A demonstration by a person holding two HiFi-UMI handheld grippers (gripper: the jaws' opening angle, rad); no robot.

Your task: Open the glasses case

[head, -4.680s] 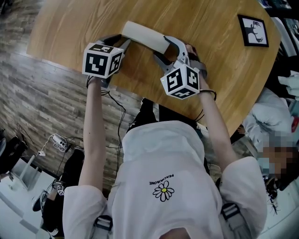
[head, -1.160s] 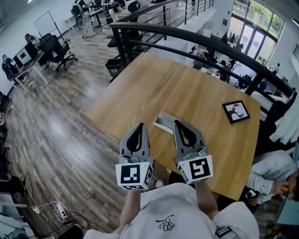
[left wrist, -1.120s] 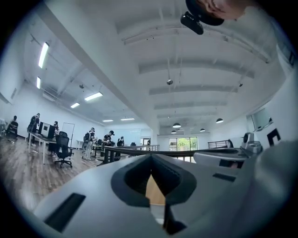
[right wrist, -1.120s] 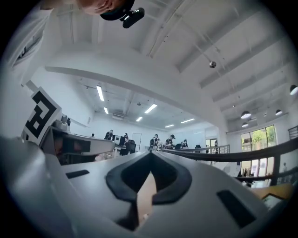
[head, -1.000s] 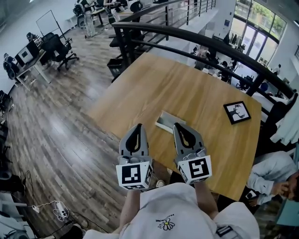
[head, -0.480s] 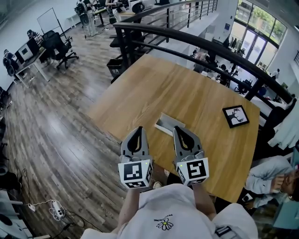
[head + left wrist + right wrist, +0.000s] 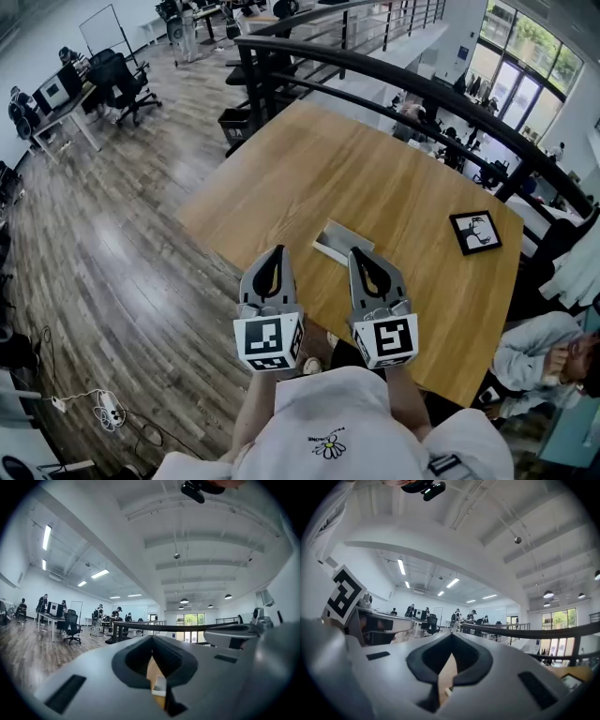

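The glasses case (image 7: 336,240) lay on the wooden table (image 7: 375,169), toward the table's near edge. It was a small pale oblong with a darker rim along one long side. From the head view it was too small to tell whether its lid was up or down.

Both grippers were held level above the table's near edge, side by side and apart. The left gripper (image 7: 277,250) had its jaws pressed together with nothing between them. In its own view the left gripper (image 7: 152,637) showed only a narrow slit, through which a strip of tabletop and a pale sliver of the case (image 7: 159,686) could be made out.

The right gripper (image 7: 359,251) was likewise closed and empty, and its tip overlapped the near end of the case in the head view, hiding that end. Whether it touched the case could not be told. Through the closed jaws of the right gripper (image 7: 451,635) only a thin wedge of table showed, with a tiny pale corner at its foot.

A framed picture (image 7: 474,232) lay near the table's far right corner. A black railing (image 7: 375,84) ran behind the table.
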